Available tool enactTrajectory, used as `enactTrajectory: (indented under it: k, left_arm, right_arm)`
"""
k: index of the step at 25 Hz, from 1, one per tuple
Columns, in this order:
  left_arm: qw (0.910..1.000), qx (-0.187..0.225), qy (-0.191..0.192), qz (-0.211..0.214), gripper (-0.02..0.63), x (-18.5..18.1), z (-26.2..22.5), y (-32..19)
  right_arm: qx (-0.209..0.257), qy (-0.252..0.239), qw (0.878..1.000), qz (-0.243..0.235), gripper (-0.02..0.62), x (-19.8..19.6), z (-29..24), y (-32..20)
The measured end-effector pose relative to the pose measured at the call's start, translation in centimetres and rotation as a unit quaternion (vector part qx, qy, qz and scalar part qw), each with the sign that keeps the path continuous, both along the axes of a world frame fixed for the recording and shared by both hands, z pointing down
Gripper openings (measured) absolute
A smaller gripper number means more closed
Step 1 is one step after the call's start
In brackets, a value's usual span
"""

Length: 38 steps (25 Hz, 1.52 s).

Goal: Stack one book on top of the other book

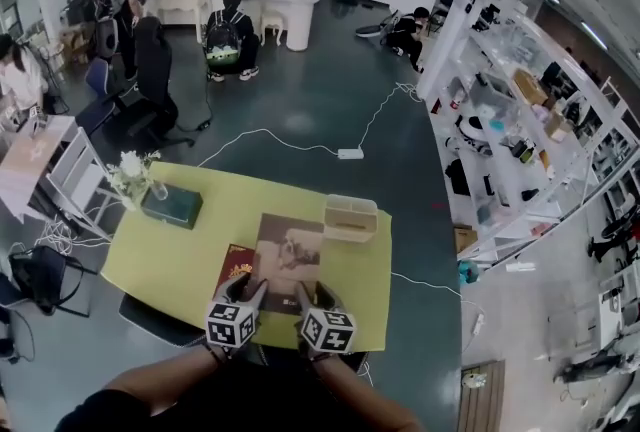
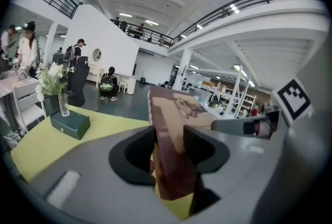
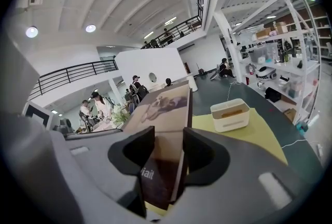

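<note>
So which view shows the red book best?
Head view: the red book lies on the yellow table, partly covered by the brown book held by the left gripper and right gripper. In both gripper views the brown book blocks it.

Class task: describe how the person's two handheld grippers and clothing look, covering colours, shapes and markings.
The left gripper and right gripper match: grey moulded bodies, black curved jaws, each carrying a white cube printed with black square markers. No cables show. The person wears a dark top.
</note>
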<state>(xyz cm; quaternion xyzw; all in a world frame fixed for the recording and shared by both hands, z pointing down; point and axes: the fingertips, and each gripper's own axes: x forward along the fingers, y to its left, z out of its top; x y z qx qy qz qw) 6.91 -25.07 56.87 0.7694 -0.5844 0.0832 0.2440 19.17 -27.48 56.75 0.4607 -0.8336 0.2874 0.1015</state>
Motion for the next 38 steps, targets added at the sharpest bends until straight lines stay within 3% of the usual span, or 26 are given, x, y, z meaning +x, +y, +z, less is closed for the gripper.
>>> enactTrajectory:
  k: [22, 29, 38]
  left_arm:
    - [0.9992, -0.006, 0.026, 0.031, 0.189, -20.6, 1.2, 2.0]
    - [0.9985, -0.009, 0.035, 0.041, 0.189, -22.0, 2.1, 2.1]
    - [0.9983, -0.024, 0.037, 0.038, 0.189, -20.3, 4.6, 1.3]
  right_arm:
    - [0.015, 0.035, 0.999, 0.037, 0.173, -20.6, 0.3, 2.8]
    - [0.014, 0.041, 0.998, 0.046, 0.173, -22.0, 0.9, 3.1]
    - [0.003, 0.044, 0.998, 0.035, 0.173, -20.3, 3.3, 2.1]
